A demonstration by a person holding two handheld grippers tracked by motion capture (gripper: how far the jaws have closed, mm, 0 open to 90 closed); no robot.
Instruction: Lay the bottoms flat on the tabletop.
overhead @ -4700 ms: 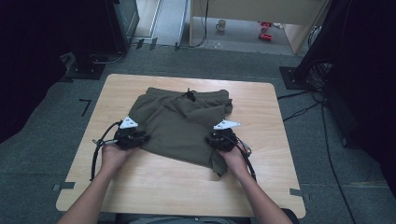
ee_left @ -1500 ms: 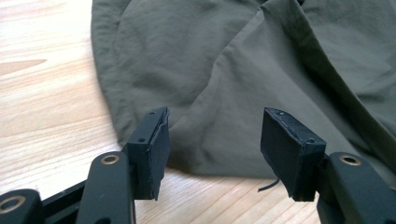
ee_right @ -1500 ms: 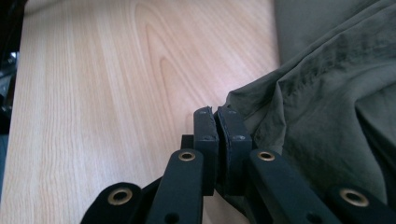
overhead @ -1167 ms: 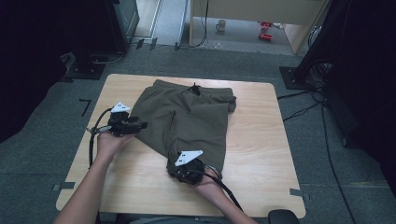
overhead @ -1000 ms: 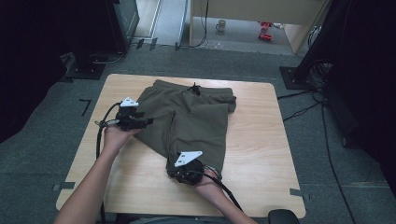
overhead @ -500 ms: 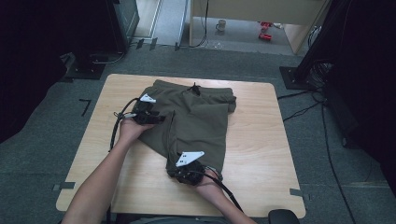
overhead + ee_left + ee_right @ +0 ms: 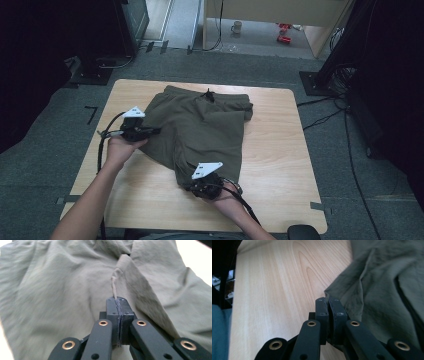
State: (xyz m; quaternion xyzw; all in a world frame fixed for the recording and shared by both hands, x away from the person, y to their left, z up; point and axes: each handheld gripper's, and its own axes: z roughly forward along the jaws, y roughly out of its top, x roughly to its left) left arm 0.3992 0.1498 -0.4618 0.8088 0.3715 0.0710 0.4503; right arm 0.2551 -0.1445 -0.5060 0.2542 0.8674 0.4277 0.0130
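Fold in progress on olive-green fabric shorts (image 7: pixel 200 130), lying spread across the middle of the pale wooden table (image 7: pixel 280 165), waistband at the far side. Nearest the person, the right gripper (image 7: pixel 200 186) is pinching the near hem corner, jaws pressed together on the cloth. Farther off, the left gripper (image 7: pixel 156 131) — its jaws having just been closing — is clamping only a thin ridge of fabric (image 7: pixel 115 287) at the left leg edge. Risks, as judged: that shallow bite is likely slipping free under any pull; uneven lifting between hands is liable to be dragging the garment sideways — bunching the fold rather than laying it flat.
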